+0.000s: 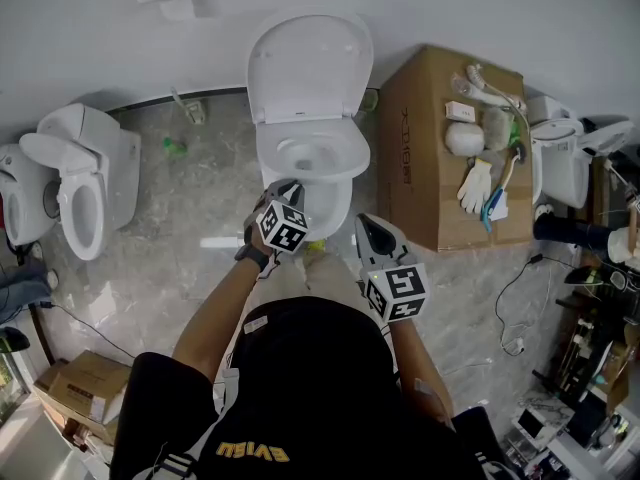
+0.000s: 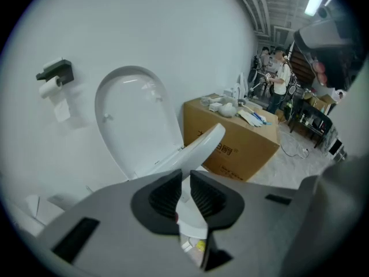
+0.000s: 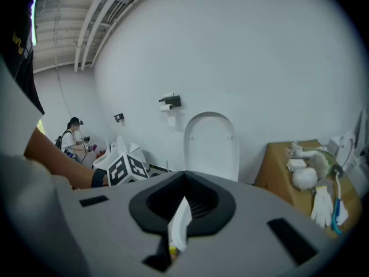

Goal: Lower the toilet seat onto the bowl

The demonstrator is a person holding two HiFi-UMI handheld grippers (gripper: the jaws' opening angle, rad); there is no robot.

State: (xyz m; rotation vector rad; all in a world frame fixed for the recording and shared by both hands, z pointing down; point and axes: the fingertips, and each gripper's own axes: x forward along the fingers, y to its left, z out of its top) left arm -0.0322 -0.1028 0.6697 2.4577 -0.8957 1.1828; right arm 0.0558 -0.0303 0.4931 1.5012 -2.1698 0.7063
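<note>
Left gripper view shows the left gripper [image 2: 183, 190] with its jaws pinched on the near edge of the toilet seat [image 2: 199, 149]. The seat slants half-raised between the upright lid [image 2: 135, 120] and the bowl [image 1: 315, 156]. The right gripper [image 1: 372, 231] hangs right of the bowl, jaws together, empty.

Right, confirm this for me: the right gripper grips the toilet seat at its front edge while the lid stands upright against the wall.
Wrong gripper. It is the left gripper that grips the toilet seat at its front edge, as the left gripper view shows. The lid does stand upright against the wall.
</note>
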